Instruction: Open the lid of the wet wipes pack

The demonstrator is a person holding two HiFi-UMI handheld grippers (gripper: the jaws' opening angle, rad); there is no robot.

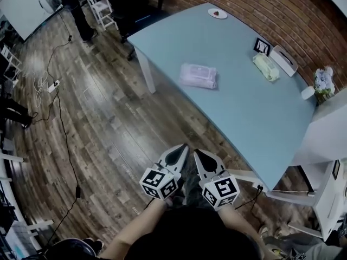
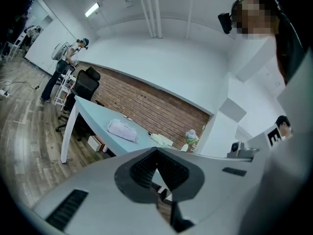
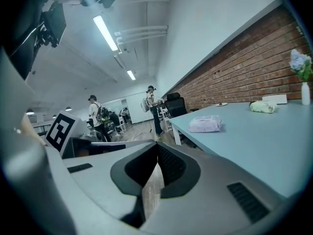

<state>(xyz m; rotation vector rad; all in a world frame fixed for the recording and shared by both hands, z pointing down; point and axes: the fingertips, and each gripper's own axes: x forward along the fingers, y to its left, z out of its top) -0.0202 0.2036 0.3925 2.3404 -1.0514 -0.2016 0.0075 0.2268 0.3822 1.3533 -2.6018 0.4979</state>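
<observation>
Right gripper (image 3: pixel 157 145) is pressing its jaws together, tips meeting, and pointing across at the pale blue table (image 3: pixel 254 146) filling the right side. The lilac wet wipes pack (image 3: pixel 205 124) is lying flat toward the table's far left end, well apart from the gripper. Farther right, a green pack (image 3: pixel 263 106) is sitting near the brick wall (image 3: pixel 234 72), and a flower vase (image 3: pixel 304 84) is standing at the right edge. Two people (image 3: pixel 96 114) are standing far off, left.

A pale lilac wet wipes pack (image 1: pixel 198 76), soft and crinkled, lies flat near the middle of the light blue table (image 1: pixel 246 118), nothing touching it; its lid is too small to make out.
</observation>
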